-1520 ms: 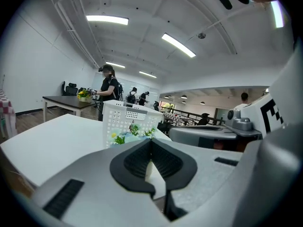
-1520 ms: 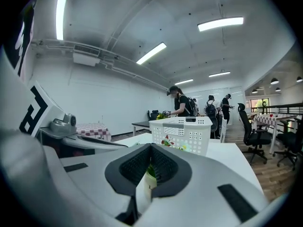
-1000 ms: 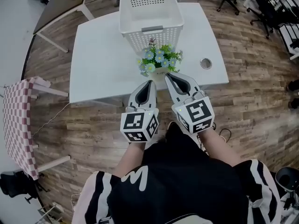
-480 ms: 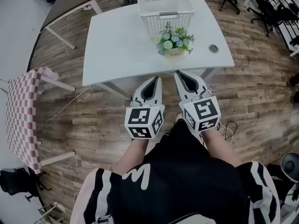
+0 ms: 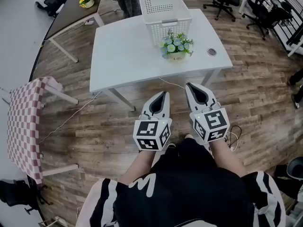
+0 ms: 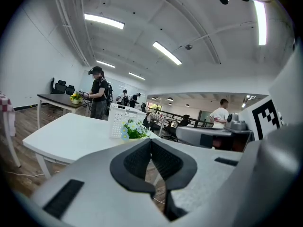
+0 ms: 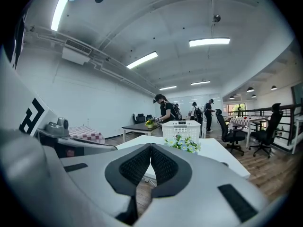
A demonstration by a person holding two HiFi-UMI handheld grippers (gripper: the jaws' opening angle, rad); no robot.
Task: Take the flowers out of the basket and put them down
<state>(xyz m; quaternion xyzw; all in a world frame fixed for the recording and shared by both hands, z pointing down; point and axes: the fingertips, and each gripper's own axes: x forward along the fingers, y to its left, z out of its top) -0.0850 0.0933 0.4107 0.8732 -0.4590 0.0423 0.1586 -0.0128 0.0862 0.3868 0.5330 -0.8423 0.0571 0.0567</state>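
Head view, and the flowers [image 5: 176,45] are out of the white basket [image 5: 171,27]! They stand upright on the white bench [image 5: 128,51], just in front of the basket's near wall and close to the bench's near edge. It's a small bunch of blue and white blooms with green leaves, sitting in a little pale pot.

Look down into the basket and all that shows is a bare perforated floor. From this angle it looks empty. It sits towards the far edge of the bench.

Now the grippers. The left gripper [image 5: 165,93] and the right gripper [image 5: 190,85] hang side by side over the wooden floor, well apart from the bench, tips pointing towards it. The left gripper view shows its dark pads pressed together with nothing between them. The right gripper view shows the same, jaws closed and empty. The flowers [image 7: 182,143] and the basket [image 7: 181,128] are small in the distance there.

My call is that the job looks done. The flowers are out, set down and released. I see nothing left to move.
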